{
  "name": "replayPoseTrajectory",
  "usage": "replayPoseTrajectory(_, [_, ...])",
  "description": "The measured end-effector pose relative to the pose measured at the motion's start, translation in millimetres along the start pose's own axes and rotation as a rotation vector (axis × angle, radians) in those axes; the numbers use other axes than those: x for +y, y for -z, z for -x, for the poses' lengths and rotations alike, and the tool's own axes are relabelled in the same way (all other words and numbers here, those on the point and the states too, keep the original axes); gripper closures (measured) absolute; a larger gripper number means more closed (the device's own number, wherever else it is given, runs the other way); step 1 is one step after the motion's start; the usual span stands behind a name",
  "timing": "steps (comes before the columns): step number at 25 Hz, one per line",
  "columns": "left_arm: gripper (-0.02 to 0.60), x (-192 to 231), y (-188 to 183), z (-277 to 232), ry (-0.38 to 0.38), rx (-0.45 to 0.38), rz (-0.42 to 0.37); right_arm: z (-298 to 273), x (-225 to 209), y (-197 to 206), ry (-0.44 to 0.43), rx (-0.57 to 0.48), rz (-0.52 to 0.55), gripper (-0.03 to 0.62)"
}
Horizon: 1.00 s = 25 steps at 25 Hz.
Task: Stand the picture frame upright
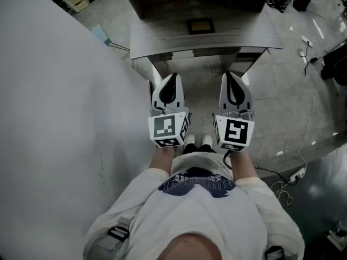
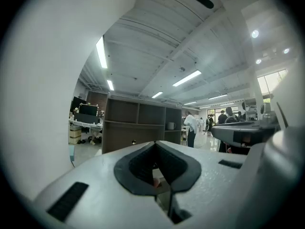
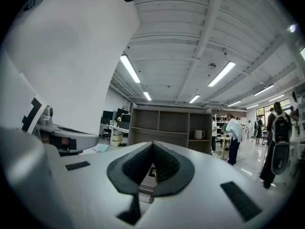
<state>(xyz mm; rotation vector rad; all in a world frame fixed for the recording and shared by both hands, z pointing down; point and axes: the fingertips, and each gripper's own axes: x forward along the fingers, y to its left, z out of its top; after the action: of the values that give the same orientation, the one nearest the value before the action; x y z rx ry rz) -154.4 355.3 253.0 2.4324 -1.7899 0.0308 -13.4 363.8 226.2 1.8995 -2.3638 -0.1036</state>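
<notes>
- Picture frame [image 1: 200,25] lies flat, seemingly face up, at the middle of the desk [image 1: 157,41].
- Left gripper [image 1: 172,78] and right gripper [image 1: 230,76], jaws together and empty, hover before the desk.
- Risk: unopened jaws could shove the frame across the desk instead of gripping it.

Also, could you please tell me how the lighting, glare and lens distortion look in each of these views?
Head view: soft, even light, with glare streaks on the glossy floor at right; the picture frame is small but sharp. Left gripper view: strong fisheye, black corners, blown-out ceiling lights, the left gripper soft up close. Right gripper view: same fisheye bending, bright ceiling lights.
</notes>
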Motion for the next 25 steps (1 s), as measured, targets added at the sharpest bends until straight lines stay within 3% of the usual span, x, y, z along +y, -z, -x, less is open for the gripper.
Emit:
replayPoseTrajectory(19, [0.575, -9.8, 2.8, 2.3, -0.013, 0.008, -0.010, 6.4, -6.0, 2.6, -0.021, 0.004, 0.014, 0.597])
replayPoseTrajectory(25, [0.575, -14.7, -13.4, -4.3, -0.020, -0.009, -0.009, 5.7, -28.6, -17.1, -0.039, -0.094, -0.119, 0.597])
